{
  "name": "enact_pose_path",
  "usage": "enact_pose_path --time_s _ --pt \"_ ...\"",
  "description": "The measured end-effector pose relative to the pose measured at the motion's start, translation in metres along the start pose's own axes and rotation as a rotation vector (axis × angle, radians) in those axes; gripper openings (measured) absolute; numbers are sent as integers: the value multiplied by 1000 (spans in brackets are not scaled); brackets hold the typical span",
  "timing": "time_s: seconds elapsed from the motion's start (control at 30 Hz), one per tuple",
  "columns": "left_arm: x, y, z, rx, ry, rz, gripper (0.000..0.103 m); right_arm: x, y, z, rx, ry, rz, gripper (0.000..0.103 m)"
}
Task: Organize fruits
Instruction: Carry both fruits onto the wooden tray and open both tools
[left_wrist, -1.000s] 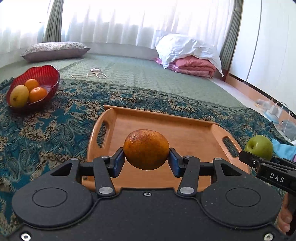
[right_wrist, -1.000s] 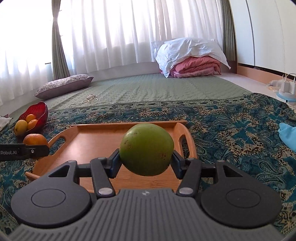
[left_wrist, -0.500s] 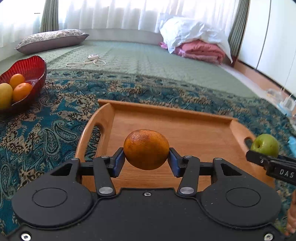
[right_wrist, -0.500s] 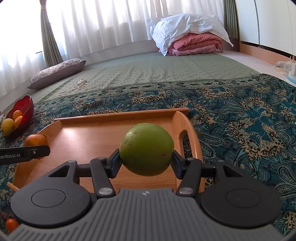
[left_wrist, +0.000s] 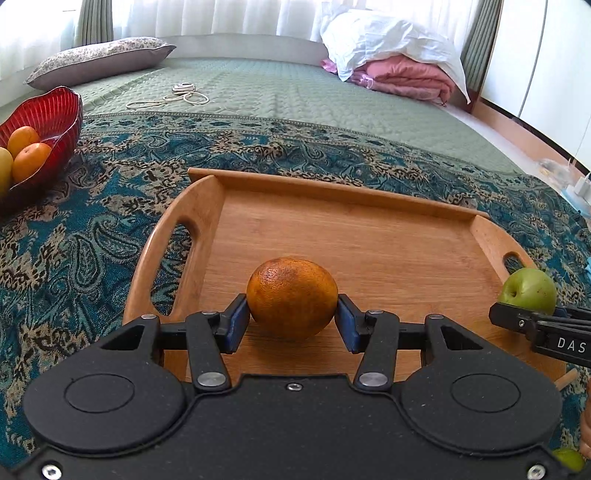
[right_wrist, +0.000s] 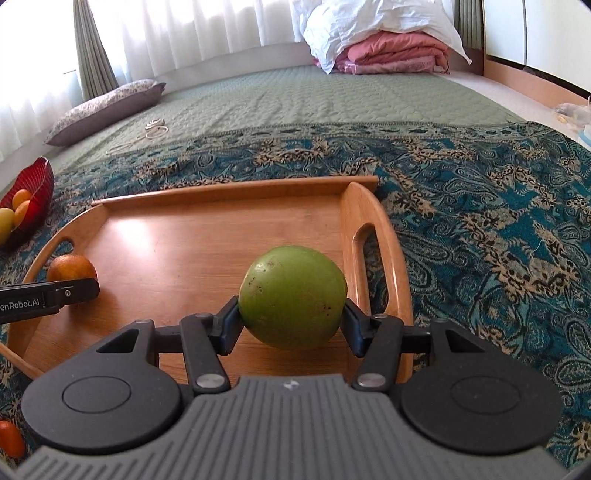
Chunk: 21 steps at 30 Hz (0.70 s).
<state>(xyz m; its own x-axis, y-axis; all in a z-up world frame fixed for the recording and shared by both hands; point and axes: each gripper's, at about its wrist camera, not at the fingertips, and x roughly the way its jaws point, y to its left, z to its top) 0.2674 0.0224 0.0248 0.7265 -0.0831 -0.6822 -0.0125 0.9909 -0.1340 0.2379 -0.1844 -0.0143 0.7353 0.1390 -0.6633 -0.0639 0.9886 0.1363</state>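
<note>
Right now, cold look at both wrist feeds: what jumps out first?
Each gripper is shut on a fruit above the wooden tray: the left gripper clamps an orange over the tray's left half, and the right gripper clamps a green apple near the right handle. Off to the left on the teal paisley blanket sits a red glass bowl holding more fruit.
</note>
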Motion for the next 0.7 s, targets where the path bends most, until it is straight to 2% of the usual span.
enact_pose_path --time_s 0.47,0.7 --pt "0 1 0 5 3 0 48 2 4 2 -47 44 -4 59" --pt "-3 -1 -2 24 11 6 49 0 4 1 -39 52 2 69"
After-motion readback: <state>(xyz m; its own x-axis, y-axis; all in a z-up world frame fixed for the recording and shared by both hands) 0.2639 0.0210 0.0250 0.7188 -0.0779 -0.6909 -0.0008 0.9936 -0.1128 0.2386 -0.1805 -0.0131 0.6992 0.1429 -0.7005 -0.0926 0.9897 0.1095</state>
